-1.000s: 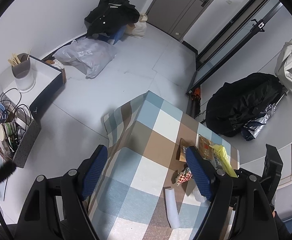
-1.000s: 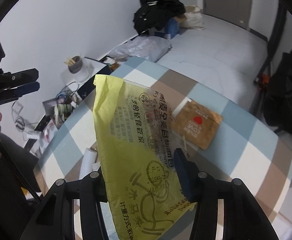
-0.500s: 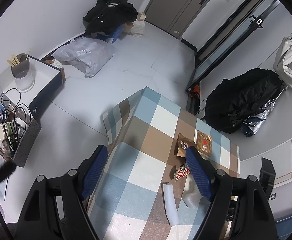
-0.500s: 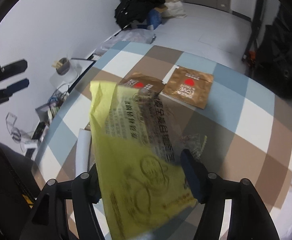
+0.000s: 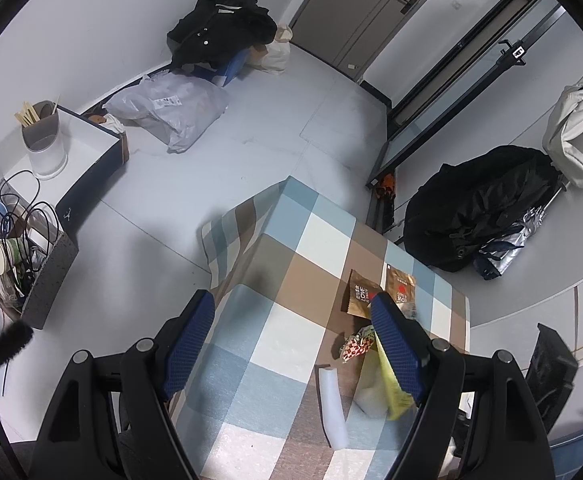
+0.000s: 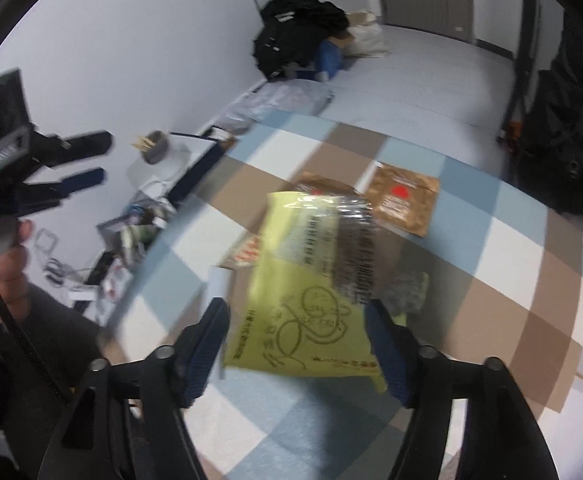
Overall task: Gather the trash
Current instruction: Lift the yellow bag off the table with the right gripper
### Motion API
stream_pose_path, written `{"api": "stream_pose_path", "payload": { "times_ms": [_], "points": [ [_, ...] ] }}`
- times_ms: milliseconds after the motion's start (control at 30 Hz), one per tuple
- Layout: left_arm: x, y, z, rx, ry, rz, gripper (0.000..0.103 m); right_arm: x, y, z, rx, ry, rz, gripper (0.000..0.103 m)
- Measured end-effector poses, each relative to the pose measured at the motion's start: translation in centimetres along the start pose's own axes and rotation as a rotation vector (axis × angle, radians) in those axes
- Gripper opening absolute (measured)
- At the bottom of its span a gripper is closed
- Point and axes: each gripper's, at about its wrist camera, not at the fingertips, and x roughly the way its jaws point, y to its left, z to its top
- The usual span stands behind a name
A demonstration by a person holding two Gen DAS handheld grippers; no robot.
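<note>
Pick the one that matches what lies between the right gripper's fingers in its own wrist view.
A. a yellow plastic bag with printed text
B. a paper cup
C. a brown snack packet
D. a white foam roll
A: the right wrist view shows the yellow plastic bag hanging between the fingers of the right gripper, while the two brown packets lie farther off on the checked tablecloth.

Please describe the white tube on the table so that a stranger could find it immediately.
Start at the checkered table. Near the edge closest to the left tongs' camera lies the white tube, beside the yellow bag. It alone is plain white and long; the nearby brown packets are flat and printed.
</note>
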Motion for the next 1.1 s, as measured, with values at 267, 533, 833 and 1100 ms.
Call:
{"api": "stream_pose_path", "payload": {
  "times_ms": [267, 533, 833, 1100],
  "points": [
    [0.2, 0.1, 0.1, -0.010, 0.007, 0.001, 0.078, 2.8, -0.6, 2.9, 0.013, 0.101, -0.060, 0.086],
    [0.2, 0.5, 0.5, -0.029, 0.008, -0.005, 0.078, 7.3, 0.2, 3.4, 0.017, 0.267, -0.134, 0.086],
    [0.4, 0.6, 0.5, -0.029, 0.019, -0.004, 0.078, 7.2, -1.1, 2.9, 0.100, 0.242, -0.122, 0.069],
    [0.9, 0.1, 0.2, -0.005, 0.032, 0.012, 0.078, 3.8, -2.9, 2.7, 0.162, 0.161, -0.108, 0.014]
  ]
}}
